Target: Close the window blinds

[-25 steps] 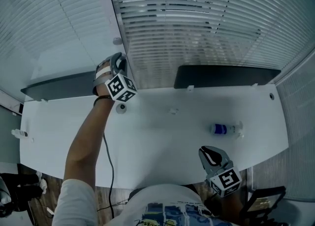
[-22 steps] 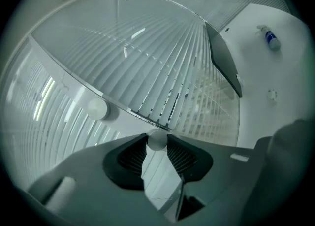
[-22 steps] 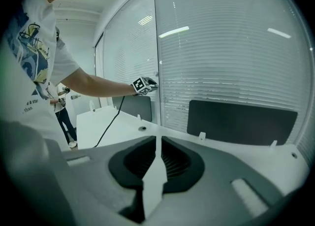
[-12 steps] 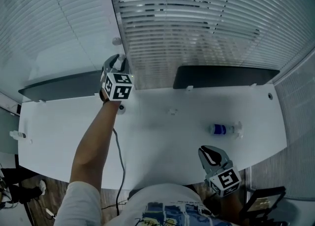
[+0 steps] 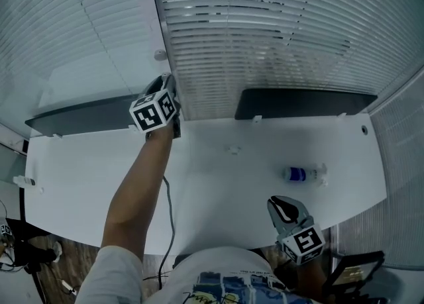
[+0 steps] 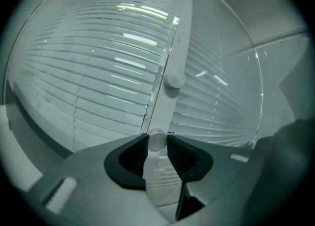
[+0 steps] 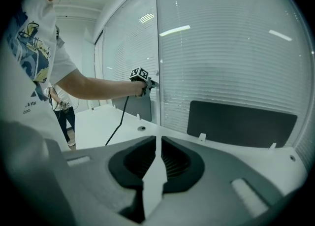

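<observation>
Right now the left gripper point(image 5: 161, 86) is up at the white post point(image 5: 151, 18) that stands between two glass panes. Its jaws are closed on a small round knob point(image 6: 156, 139) that sticks out of the post. The knob sits right between the two dark pads, and both pads touch it. A second round knob point(image 6: 173, 80) sits higher up on the same post, and nothing touches it. The person's bare arm reaches across the white counter point(image 5: 218, 190) to get there.

The window blinds point(image 5: 265, 31) hang behind the glass on both sides of the post. On the pane to the right of the post, dark gaps show between the slats near the top.

The right gripper point(image 5: 281, 206) is low, near the person's body, at the near edge of the counter. Its jaws are almost together, with only a thin slit, and nothing is between them.

A small bottle point(image 5: 301, 174) lies on its side on the counter, well apart from both grippers. Two dark panels point(image 5: 301, 104) stand at the back of the counter.
</observation>
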A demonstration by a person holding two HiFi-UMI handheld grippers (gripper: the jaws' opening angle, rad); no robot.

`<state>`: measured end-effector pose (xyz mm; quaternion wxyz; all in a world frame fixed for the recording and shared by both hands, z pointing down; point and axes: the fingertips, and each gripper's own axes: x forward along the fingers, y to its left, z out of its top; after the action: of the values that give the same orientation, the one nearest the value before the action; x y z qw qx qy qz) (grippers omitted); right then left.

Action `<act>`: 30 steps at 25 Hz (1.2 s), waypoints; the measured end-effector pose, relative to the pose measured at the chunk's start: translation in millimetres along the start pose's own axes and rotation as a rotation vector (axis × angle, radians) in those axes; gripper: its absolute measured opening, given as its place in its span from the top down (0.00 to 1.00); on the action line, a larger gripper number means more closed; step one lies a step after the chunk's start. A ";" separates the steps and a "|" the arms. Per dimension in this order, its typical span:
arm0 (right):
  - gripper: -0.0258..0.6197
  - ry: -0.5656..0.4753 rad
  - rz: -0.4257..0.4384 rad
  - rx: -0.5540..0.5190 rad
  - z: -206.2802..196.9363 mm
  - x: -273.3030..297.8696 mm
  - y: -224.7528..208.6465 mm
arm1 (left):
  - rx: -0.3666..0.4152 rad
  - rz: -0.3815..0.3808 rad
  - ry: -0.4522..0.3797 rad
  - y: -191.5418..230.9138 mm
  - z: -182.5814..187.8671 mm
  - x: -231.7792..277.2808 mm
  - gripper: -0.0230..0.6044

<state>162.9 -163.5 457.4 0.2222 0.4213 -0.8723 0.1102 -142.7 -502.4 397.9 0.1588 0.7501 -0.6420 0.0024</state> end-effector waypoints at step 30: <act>0.92 -0.010 -0.002 0.016 -0.7 0.0 6.4 | 1.460 0.087 0.080 -20.1 -11.8 7.9 0.75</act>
<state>158.1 -159.2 458.0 0.2144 0.4244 -0.8722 0.1150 -119.6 -504.7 406.0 -0.3585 0.6379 -0.4997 0.4634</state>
